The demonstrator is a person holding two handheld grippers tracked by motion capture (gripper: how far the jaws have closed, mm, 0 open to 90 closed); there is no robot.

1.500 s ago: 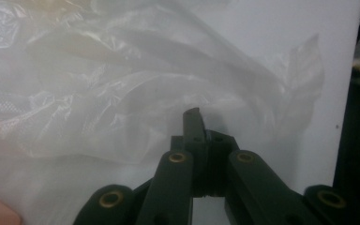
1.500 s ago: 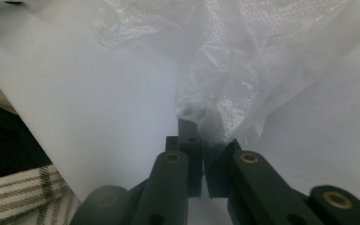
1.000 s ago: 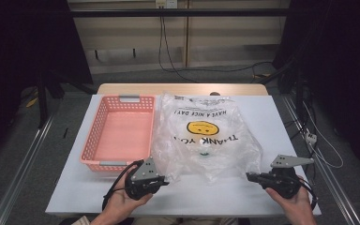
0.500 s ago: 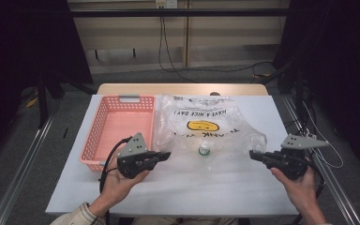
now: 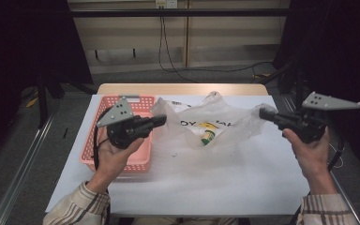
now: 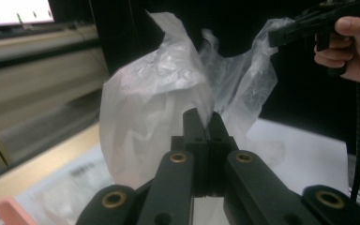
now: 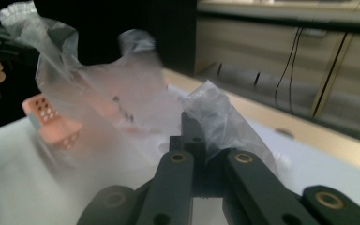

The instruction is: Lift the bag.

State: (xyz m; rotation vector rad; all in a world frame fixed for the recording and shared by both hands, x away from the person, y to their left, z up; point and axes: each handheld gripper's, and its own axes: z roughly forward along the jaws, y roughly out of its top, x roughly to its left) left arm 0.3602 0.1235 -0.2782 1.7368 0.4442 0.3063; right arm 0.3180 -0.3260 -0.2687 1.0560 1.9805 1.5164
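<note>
Above the table (image 5: 206,187), both tools now hold the plastic bag (image 5: 215,123) lifted: left tool (image 5: 161,121) at nine o'clock, right tool (image 5: 263,113) at three, each clamped on a handle; the bottle (image 5: 207,136) sags inside.

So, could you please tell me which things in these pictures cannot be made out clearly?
- High view: the small bottle lies inside the plastic bag; crinkled film veils its label.
- High view: the bag's print is folded, cut to a few letters.
- High view: the pink basket is partly covered by the left claw and hand.
- Right gripper view: the right claw tips are buried in bag film; the basket is blurred.
</note>
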